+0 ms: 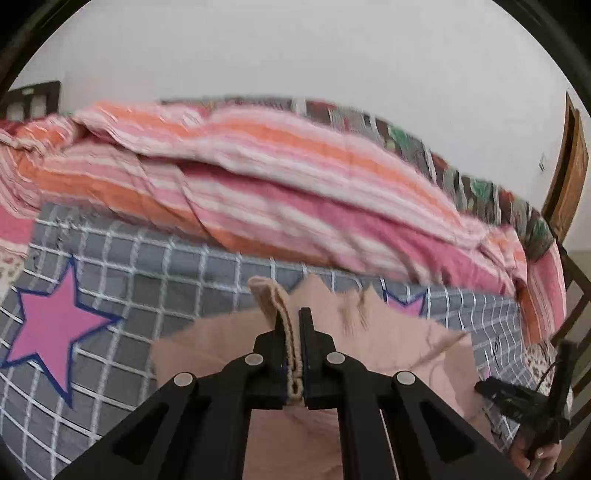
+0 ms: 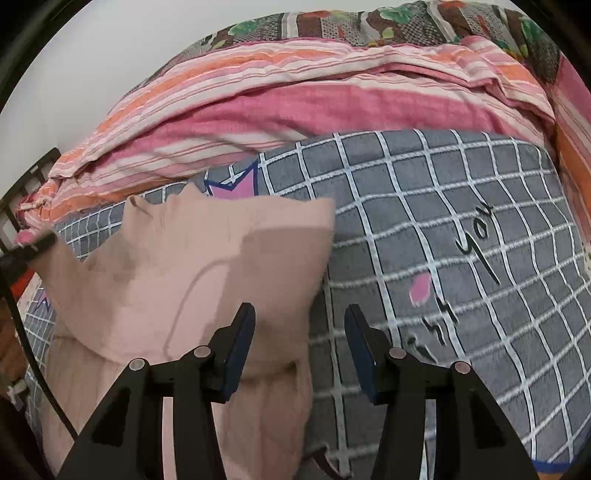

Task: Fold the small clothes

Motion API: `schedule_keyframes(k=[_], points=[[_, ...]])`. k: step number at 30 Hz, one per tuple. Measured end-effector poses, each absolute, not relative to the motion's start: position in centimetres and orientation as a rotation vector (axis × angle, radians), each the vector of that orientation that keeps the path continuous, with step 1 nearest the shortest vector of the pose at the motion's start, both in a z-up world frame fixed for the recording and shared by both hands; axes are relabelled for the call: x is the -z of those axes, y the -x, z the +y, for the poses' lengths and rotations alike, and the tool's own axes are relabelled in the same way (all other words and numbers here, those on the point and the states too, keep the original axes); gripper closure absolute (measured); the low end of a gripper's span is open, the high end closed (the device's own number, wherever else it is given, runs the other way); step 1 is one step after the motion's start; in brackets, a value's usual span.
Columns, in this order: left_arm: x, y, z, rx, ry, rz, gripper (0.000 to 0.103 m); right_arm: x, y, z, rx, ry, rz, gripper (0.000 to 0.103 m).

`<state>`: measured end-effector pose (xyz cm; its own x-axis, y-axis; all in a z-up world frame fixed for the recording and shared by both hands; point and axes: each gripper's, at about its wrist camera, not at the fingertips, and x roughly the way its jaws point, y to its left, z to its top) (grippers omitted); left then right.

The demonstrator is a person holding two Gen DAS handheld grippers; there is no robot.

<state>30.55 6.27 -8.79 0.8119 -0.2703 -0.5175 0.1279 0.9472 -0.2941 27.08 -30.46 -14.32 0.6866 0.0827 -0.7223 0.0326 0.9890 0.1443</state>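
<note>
A small pale pink garment (image 1: pixel 369 332) lies on a grey checked blanket (image 1: pixel 147 280) with pink stars. My left gripper (image 1: pixel 293 325) is shut on the garment's ribbed hem (image 1: pixel 275 299), which stands up between the fingers. In the right wrist view the same garment (image 2: pixel 177 280) is lifted and partly folded over itself at the left. My right gripper (image 2: pixel 299 314) is open and empty, its left finger (image 2: pixel 242 332) over the garment's right edge and its right finger over the blanket (image 2: pixel 443 206). The right gripper also shows at the left wrist view's right edge (image 1: pixel 532 398).
A striped pink and orange quilt (image 1: pixel 277 177) is bunched along the far side of the bed, with a floral cover (image 2: pixel 332 22) behind it. A wooden door (image 1: pixel 569 166) stands at the right. A white wall is behind.
</note>
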Motion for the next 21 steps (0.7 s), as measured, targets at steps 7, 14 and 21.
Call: schedule_keyframes(k=[7,14,21], points=[[15.6,-30.6,9.3,0.118,0.233,0.824,0.097,15.8,-29.7,-29.8,-0.033,-0.143,0.888,0.053],[15.8,-30.8,9.3,0.126,0.244,0.815,0.097,16.0,-31.0,-28.7,-0.082,-0.107,0.884,0.089],[14.1,-31.4,8.2,0.126,0.215,0.743,0.097,14.9,-31.1,-30.2,-0.109,-0.182,0.805,0.091]])
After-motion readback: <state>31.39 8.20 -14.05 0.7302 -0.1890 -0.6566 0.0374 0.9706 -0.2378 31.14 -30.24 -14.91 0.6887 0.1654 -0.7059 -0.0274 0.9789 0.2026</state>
